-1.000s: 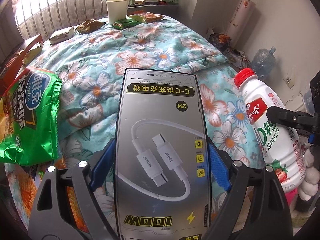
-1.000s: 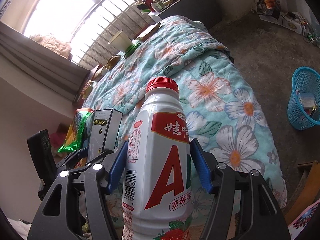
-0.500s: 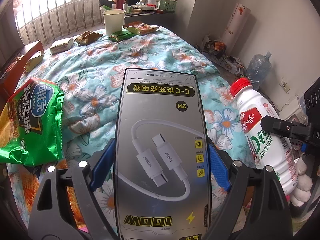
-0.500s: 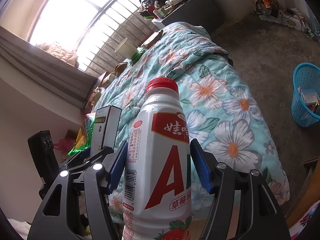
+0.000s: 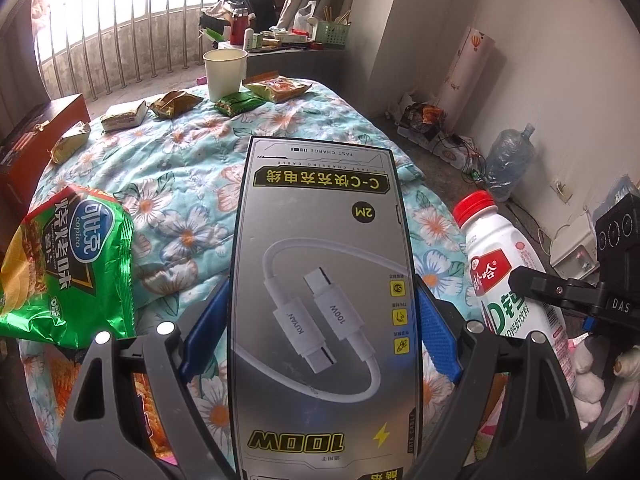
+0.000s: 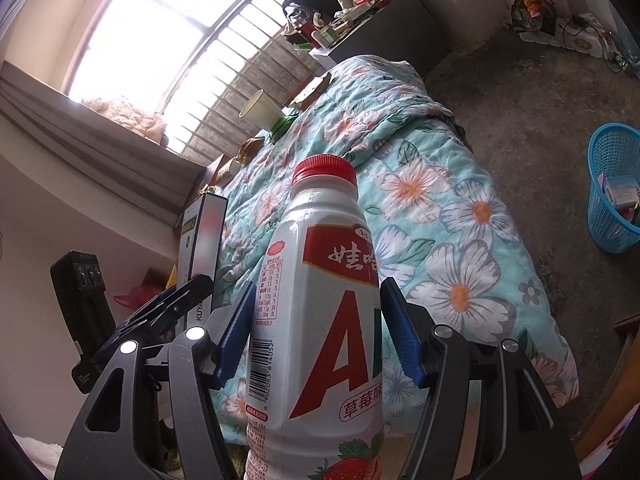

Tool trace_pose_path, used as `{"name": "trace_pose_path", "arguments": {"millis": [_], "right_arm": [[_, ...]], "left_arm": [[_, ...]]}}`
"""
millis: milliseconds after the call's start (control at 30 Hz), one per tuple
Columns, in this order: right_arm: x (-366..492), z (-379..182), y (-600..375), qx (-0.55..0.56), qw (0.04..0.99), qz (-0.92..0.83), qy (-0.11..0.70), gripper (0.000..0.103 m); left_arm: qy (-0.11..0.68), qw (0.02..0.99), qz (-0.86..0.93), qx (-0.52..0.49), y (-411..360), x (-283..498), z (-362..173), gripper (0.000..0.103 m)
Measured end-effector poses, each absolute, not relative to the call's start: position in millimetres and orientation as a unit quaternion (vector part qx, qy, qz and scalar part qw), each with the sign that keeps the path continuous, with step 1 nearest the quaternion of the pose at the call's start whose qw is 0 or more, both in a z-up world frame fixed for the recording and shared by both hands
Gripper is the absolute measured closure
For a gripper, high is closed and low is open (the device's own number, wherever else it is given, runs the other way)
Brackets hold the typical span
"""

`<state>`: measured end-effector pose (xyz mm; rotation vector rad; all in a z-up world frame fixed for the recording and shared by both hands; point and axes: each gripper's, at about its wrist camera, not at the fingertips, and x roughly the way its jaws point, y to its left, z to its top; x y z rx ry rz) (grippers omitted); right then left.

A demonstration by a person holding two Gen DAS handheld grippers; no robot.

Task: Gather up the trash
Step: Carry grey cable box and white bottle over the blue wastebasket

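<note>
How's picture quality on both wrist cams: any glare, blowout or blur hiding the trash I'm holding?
Left wrist: window blown out; cable box sharp, with a soft sheen but readable print; edges bend with fisheye. Right wrist: window overexposed; milk bottle crisp, its barcode legible; the cable box's face shows a pale glare patch.

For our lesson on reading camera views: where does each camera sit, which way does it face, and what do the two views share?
Left wrist: on the left hand-held gripper, facing along the bed toward the window; its fingers clamp the cable box.
Right wrist: on the right hand-held gripper, facing over the bed toward the blue basket; its fingers clamp the milk bottle.
Shared: bed, paper cup, box, bottle, each other's gripper.
</note>
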<state>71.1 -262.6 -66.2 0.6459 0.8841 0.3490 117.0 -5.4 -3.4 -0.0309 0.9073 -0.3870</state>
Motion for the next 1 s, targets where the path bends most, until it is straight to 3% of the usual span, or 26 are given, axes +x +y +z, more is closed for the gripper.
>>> {"name": "trace_pose_path", "arguments": {"millis": [1000], "right_arm": [[42,-56,-309,0.352,0.845,0.167,0.367,0.042]], "left_arm": [[0.412,0.882,-0.229,0.007,-65,115,22,0.022]]}}
